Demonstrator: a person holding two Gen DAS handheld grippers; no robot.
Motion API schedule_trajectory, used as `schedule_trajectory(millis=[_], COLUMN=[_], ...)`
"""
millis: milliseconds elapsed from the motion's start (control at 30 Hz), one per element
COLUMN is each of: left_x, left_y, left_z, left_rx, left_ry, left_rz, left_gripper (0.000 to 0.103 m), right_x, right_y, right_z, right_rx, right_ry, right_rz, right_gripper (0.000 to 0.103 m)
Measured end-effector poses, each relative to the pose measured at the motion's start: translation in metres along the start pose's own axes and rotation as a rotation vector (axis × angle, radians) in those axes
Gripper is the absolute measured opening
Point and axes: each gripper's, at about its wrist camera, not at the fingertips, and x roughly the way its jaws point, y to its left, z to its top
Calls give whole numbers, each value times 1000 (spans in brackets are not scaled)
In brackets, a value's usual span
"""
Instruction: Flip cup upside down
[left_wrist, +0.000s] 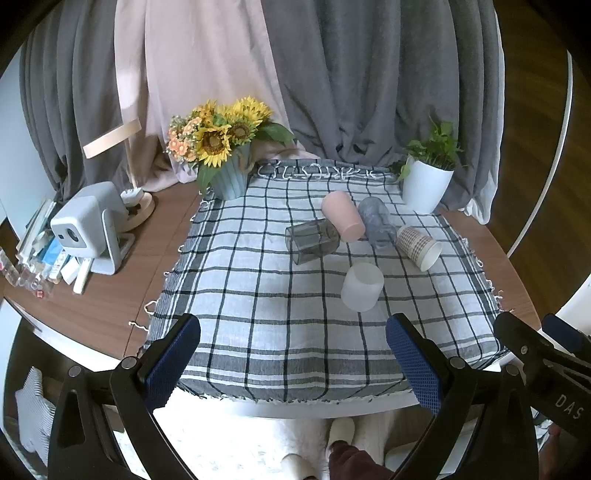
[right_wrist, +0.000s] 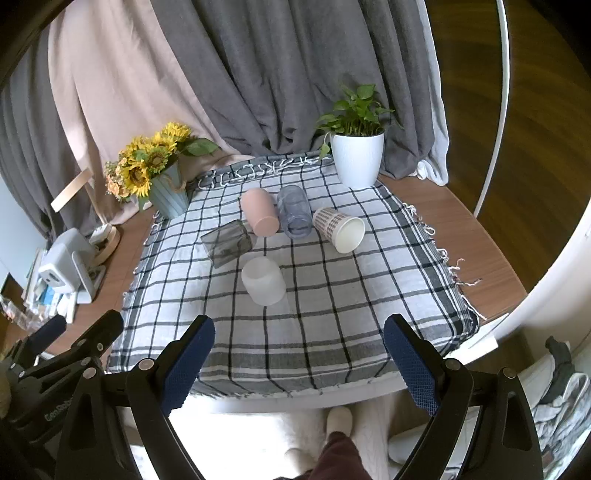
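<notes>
Blue mesh pads line my jaws, and on both tools they stand wide apart with nothing between them: my left gripper (left_wrist: 293, 354) and my right gripper (right_wrist: 299, 356) both hang back at the near edge of the bench (right_wrist: 491, 266), side by side, so that each camera takes in the whole layout before I commit to a cup. Under them the checked cloth (right_wrist: 332, 317) covers the middle of the bench, I judge to give the cups a soft, non-slip bed. Nearest to me lies the frosted white cup (right_wrist: 263, 280), alone and well clear of the others, its closed base turned my way; that isolation makes it the easiest first target, and my right gripper looks better lined up on it. Behind it and to the left lies the smoky grey square cup (right_wrist: 228, 245), touching or nearly touching the pink cup (right_wrist: 259, 216). Just beside that is the clear bluish cup (right_wrist: 294, 215), then the plaid paper cup (right_wrist: 338, 229) with its white mouth facing me. All five lie on their sides, so none is yet mouth-down. Farthest back, the sunflower pot (right_wrist: 168, 195) and the white planter (right_wrist: 356, 158) sit at the cloth's far corners, out of my working space.
</notes>
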Motion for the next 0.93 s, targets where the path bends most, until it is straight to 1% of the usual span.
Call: schedule_trajectory(millis=[933], left_x=[3], left_y=[-5], left_z=[2], left_rx=[6], left_ry=[5], left_rz=[-4], left_gripper=[102], right_x=[1], right_y=[-5], right_z=[2], right_rx=[1], right_ry=[3], right_rz=[-6], right_gripper=[93])
